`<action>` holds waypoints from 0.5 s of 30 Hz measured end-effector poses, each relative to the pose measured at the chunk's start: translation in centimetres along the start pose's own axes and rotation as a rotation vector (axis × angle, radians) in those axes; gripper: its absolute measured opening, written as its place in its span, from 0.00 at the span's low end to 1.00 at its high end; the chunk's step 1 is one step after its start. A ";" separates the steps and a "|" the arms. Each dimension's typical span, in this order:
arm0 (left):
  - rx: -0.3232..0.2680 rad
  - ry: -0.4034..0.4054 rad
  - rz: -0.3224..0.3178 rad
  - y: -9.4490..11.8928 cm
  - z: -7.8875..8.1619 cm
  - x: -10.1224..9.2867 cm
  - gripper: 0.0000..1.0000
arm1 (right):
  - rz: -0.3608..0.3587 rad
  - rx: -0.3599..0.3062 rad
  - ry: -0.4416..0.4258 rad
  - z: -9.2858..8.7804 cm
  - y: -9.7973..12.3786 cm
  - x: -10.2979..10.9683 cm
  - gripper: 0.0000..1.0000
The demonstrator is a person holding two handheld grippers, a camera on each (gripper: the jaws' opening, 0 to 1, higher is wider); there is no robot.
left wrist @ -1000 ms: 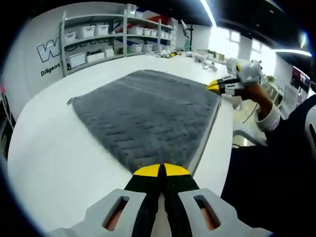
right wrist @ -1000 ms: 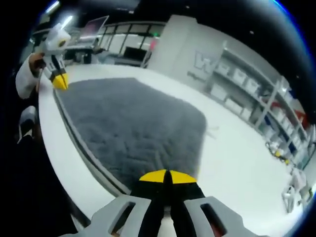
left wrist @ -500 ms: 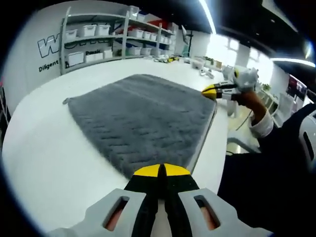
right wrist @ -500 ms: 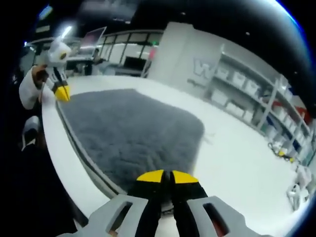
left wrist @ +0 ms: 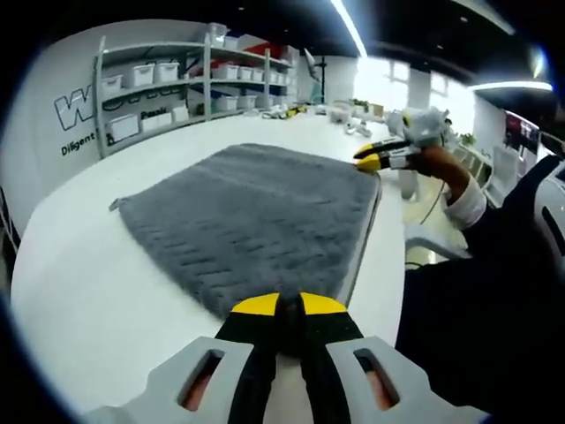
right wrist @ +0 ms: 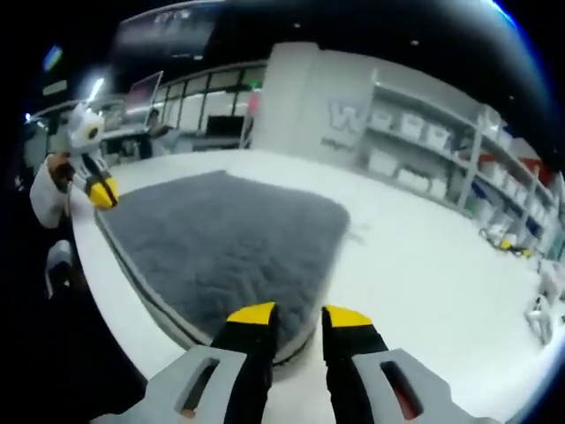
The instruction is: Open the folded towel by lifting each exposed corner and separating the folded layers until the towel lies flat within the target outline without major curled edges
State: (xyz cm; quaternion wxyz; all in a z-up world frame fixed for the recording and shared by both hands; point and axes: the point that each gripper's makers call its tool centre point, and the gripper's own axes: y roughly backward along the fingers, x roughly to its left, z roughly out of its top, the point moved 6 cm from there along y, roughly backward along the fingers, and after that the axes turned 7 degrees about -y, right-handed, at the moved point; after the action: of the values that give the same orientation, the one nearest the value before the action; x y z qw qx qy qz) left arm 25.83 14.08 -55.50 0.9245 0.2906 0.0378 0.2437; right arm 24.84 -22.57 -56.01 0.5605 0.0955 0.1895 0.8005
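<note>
**Nearly flat: letting go of the near corners**

Now the grey towel [left wrist: 256, 212] lies spread across the white worktop [left wrist: 97, 291], its near edge running along the side where the person stands. A dark line, which I take to be the target outline [left wrist: 364, 237], follows that near edge closely.

The left hand-held gripper [left wrist: 279, 306] sits at one near corner with its yellow-tipped jaws nearly together; whether a bit of towel edge is pinched between them I cannot tell. The right hand-held gripper [right wrist: 290, 316] hangs over the other near corner with its jaws parted and nothing between them; the towel's edge lies just beyond the tips. In the right gripper view the left tool appears far along the same edge, held by a hand in a white cuff.

The step in hand looks like the final release. To do it well, the left jaws should part without dragging the corner, then lift straight off so the pile does not curl back. The far corner [left wrist: 119, 205] shows a small tab sticking out; it may merit a check.
</note>
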 end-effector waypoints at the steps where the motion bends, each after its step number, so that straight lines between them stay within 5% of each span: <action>1: 0.002 -0.001 -0.001 0.0 0.0 -0.1 0.07 | 0.003 0.005 -0.009 -0.1 0.0 0.0 0.17; 15: 0.031 -0.010 -0.014 -0.4 -0.4 -0.4 0.06 | 0.053 0.021 -0.083 -1.0 -0.3 0.0 0.21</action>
State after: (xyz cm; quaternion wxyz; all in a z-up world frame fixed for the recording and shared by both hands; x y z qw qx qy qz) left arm 25.55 13.79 -56.10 0.9217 0.3060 0.0389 0.2350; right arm 24.78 -22.63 -57.03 0.5456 0.1398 0.1719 0.8082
